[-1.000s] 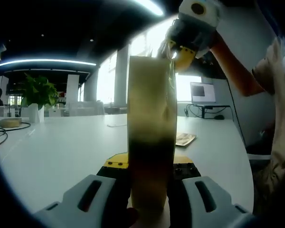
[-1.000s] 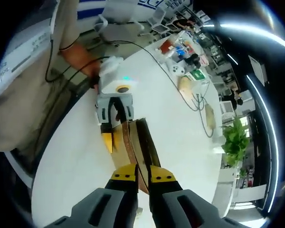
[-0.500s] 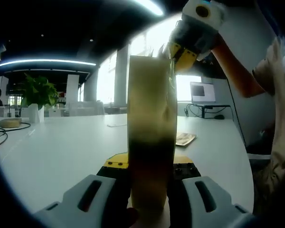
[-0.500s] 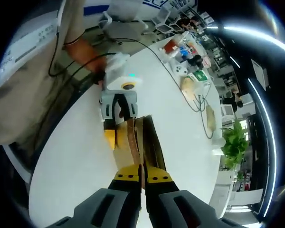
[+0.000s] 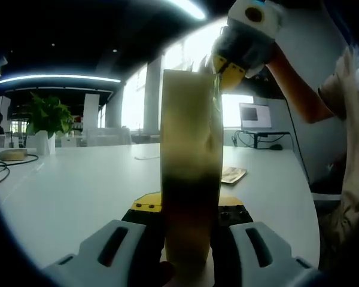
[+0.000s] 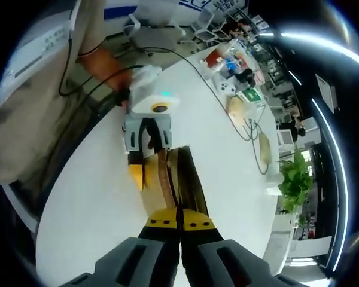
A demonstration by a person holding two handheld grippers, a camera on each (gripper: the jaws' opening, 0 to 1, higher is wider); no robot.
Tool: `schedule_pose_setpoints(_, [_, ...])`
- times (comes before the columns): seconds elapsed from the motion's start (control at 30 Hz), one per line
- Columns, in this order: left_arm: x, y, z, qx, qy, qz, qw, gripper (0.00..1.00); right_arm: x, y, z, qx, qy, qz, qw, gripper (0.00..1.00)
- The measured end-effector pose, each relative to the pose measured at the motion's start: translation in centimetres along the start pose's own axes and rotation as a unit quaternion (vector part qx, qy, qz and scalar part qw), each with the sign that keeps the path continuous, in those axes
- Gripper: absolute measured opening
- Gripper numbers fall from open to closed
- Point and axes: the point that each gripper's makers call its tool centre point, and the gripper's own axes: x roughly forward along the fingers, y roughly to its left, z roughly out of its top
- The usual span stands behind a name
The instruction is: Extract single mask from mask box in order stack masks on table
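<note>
Left gripper (image 5: pixel 185 209) clamping the mask box (image 5: pixel 190 167) upright above the white table (image 5: pixel 78 179), jaws pressing both its sides. Right gripper (image 6: pixel 179 220) reaching down onto the box's top opening, yellow tips squeezed together, apparently pinching a mask edge; mask itself too thin to confirm. Potted plant (image 5: pixel 48 116) standing far across the table.
</note>
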Motion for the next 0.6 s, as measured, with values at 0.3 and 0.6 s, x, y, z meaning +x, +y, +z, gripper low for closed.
schedule_pose_setpoints(0.3, [0.0,0.0,0.0,-0.002,0.0,0.0,1.0,0.19,-0.4,-0.7,0.1,0.008,-0.007,-0.016,0.9998,0.0])
schedule_pose_setpoints(0.6, [0.0,-0.1,0.0,-0.001,0.001,0.001,1.0,0.19,-1.0,-1.0,0.2,0.022,-0.022,-0.042,0.9986,0.0])
